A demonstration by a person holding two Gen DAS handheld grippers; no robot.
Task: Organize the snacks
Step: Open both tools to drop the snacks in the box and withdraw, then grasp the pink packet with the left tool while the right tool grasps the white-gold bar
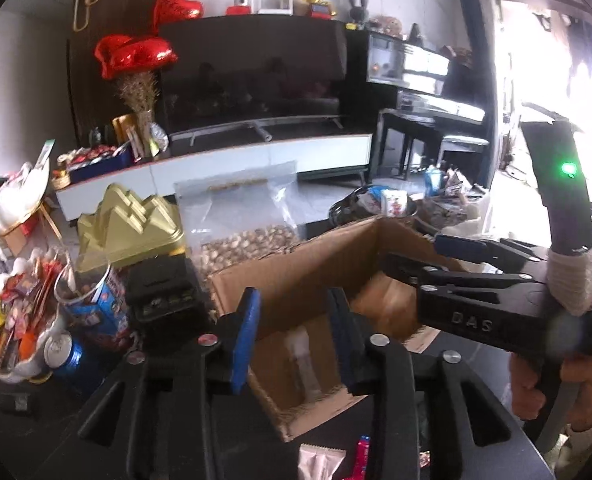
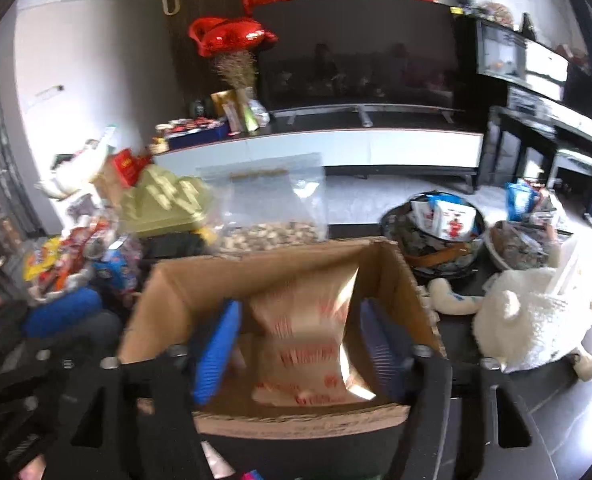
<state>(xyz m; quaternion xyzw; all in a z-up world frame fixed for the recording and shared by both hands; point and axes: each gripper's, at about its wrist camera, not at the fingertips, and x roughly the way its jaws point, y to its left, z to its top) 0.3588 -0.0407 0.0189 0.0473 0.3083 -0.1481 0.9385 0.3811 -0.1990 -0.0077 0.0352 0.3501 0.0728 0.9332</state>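
Note:
An open cardboard box (image 1: 296,276) stands on the dark table; it also shows in the right wrist view (image 2: 200,280). My left gripper (image 1: 294,312) is open and empty over the box's near left wall. My right gripper (image 2: 300,340) is open above the box, and a tan snack bag with red print (image 2: 308,344) is blurred between its fingers inside the box, touching neither pad. In the left wrist view the right gripper (image 1: 428,252) reaches in from the right over the box. A pale packet (image 1: 308,360) lies on the box floor.
A clear bag of nuts (image 1: 248,236), a gold tin (image 1: 132,224) and a bowl of mixed snacks (image 1: 20,320) crowd the left. A blue can (image 1: 66,354) lies beside them. Snack bowls (image 2: 436,228) and a white plush toy (image 2: 532,320) sit right. Loose packets (image 1: 324,460) lie nearest me.

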